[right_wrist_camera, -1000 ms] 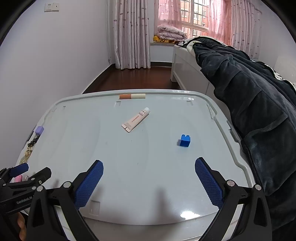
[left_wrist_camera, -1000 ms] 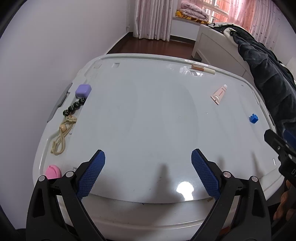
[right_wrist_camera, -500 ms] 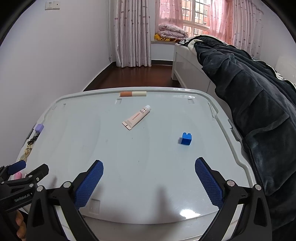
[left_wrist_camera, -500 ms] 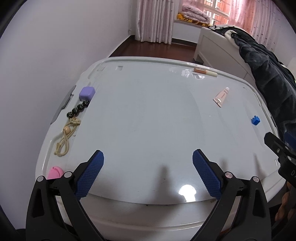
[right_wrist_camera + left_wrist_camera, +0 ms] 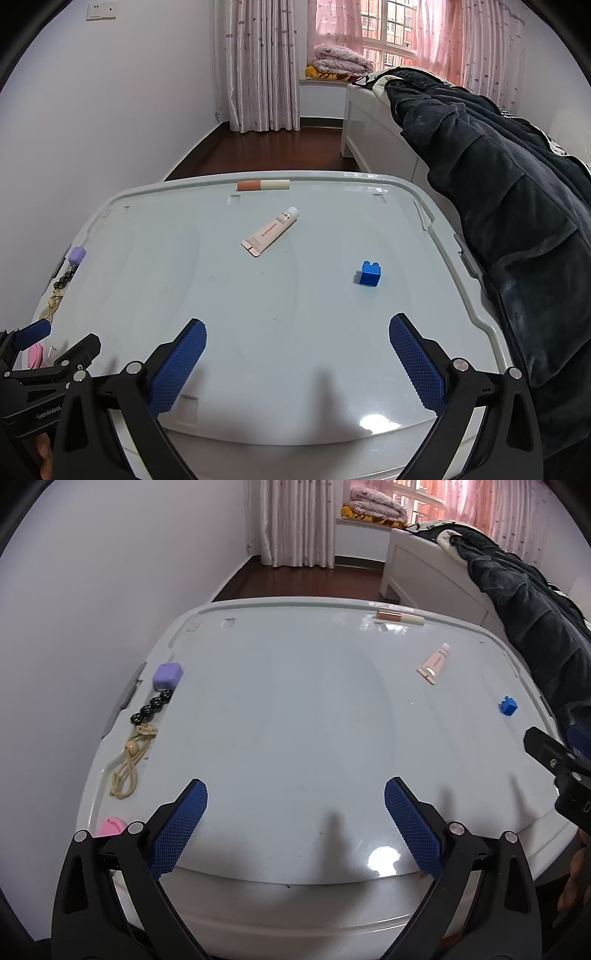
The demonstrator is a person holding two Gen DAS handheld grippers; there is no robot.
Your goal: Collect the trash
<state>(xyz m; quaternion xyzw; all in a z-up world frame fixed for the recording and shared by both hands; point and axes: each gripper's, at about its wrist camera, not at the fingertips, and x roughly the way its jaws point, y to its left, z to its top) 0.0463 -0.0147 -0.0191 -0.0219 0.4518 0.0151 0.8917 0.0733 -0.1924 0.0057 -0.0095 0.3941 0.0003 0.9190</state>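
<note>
White plastic bin lid [image 5: 295,314] carries a pink squeeze tube [image 5: 271,232] near its far edge; left gripper [image 5: 293,825] and right gripper [image 5: 297,360] hover spread, empty, above its near edge.

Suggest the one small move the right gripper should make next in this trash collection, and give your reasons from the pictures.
Probably ease the right gripper forward and a little left toward the pink tube. Its jaws are open and empty, and the tube lies flat with bare lid around it, apart from the blue block. Whether the tube counts as trash is a guess.
</note>
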